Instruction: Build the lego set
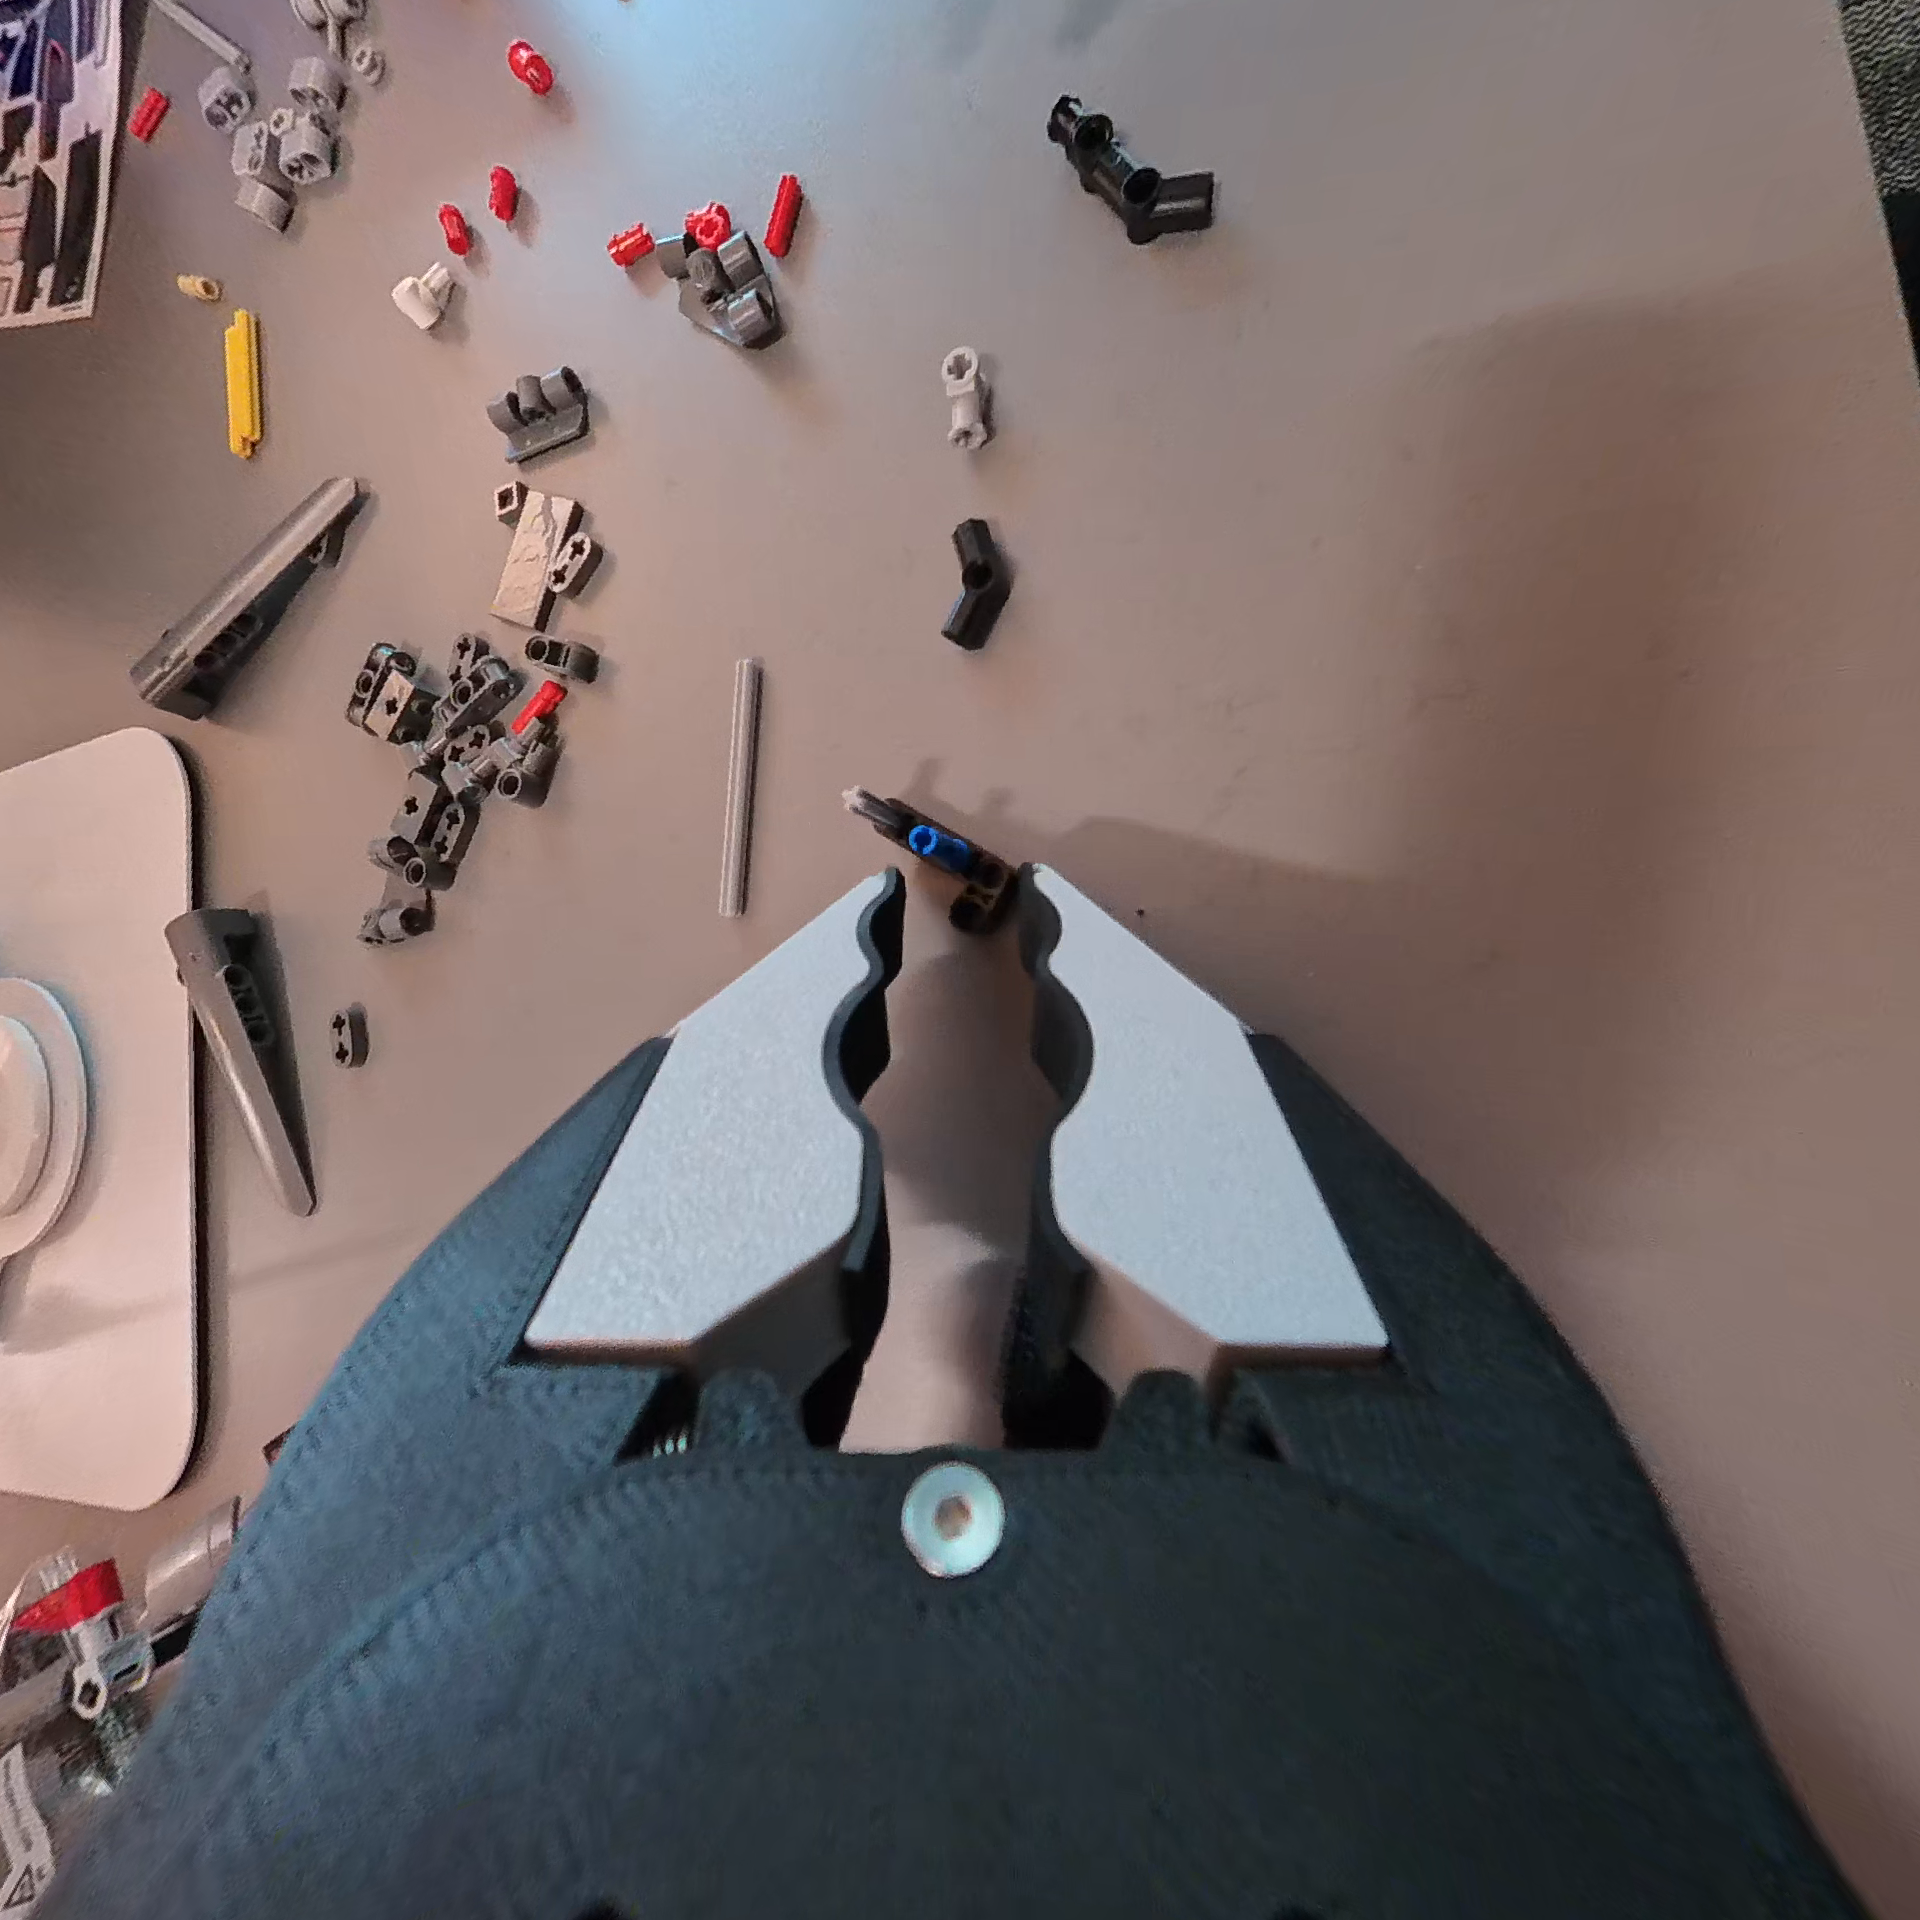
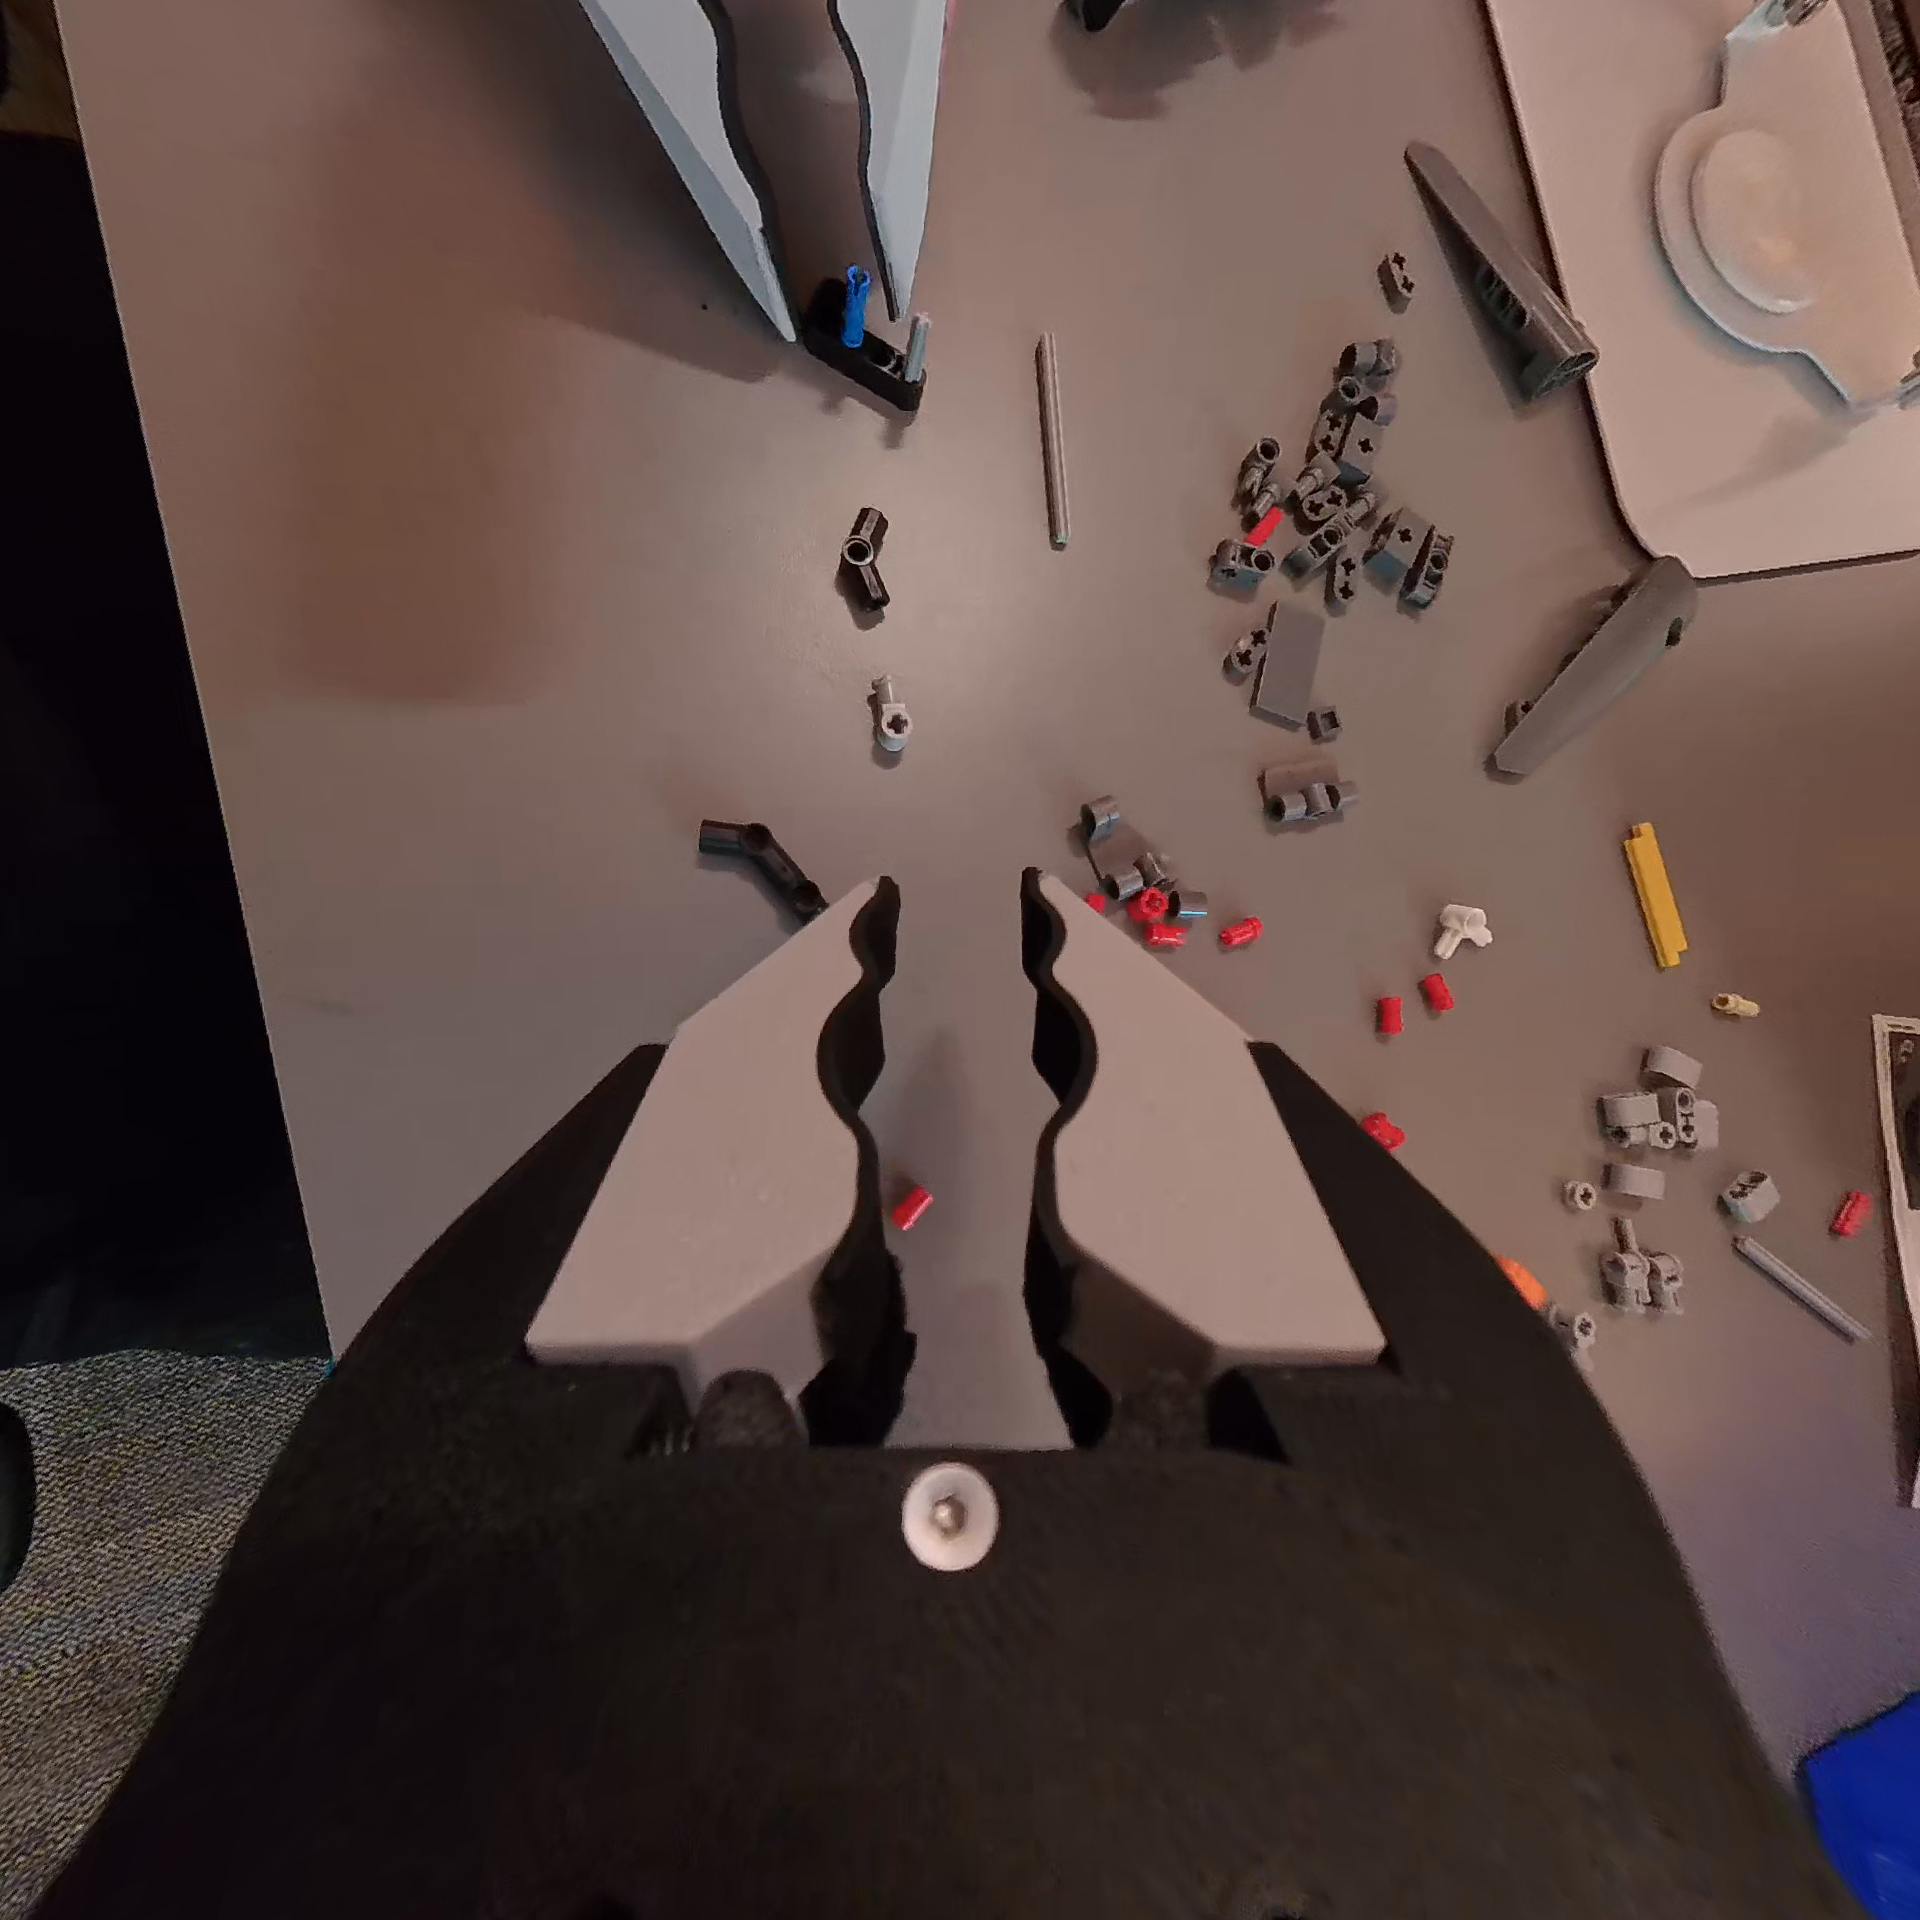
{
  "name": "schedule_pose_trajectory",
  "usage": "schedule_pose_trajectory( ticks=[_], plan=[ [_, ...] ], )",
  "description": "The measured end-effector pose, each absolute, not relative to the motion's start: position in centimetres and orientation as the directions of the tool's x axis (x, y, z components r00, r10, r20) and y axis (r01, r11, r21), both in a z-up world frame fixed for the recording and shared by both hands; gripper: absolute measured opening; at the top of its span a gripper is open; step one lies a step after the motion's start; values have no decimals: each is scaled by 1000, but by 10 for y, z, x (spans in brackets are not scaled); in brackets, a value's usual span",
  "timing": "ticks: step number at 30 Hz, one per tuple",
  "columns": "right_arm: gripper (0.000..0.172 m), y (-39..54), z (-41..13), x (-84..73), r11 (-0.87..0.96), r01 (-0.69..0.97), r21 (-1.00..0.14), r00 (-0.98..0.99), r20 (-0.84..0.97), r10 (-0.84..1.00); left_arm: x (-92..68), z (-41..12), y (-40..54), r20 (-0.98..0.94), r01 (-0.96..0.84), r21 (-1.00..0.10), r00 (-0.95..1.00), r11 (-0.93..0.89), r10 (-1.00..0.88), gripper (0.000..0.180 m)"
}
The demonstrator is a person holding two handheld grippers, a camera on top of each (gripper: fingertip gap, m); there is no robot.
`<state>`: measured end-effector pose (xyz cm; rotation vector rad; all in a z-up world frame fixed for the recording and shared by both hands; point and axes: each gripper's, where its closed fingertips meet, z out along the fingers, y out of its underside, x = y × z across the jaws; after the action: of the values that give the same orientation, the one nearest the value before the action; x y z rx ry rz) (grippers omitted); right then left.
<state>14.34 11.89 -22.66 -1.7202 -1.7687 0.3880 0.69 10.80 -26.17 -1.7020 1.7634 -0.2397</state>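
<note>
Our left gripper (image 1: 961, 883), mid-frame, has its jaws narrowed around a black beam (image 1: 982, 894) with a blue pin (image 1: 928, 840); only one finger (image 1: 1049, 914) touches it. Our right gripper (image 2: 961, 888), mid-frame, hangs slightly open, holding nothing, above the table (image 2: 520, 520).
</note>
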Motion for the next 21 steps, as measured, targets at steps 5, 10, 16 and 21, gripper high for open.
schedule_pose_trajectory(
  ticks=[5, 10, 16, 21],
  plan=[
    [21, 118, -229, 140, 109, 788, -606, 46, 234, 971, 5, -261, 109, -342, -824, -551, 73, 136, -937, 20],
    [21, 120, -228, 141, 105, 786, -609, 55, 239, 969, 5, -262, 108, -344, -826, -547, 69, 140, -937, 19],
    [20, 118, -226, 143, 98, 776, -623, 67, 235, 970, 6, -262, 108, -347, -827, -543, 66, 143, -936, 16],
    [21, 120, -224, 151, 91, 779, -620, 90, 255, 963, 6, -262, 109, -348, -827, -544, 73, 139, -934, 14]
  ],
)
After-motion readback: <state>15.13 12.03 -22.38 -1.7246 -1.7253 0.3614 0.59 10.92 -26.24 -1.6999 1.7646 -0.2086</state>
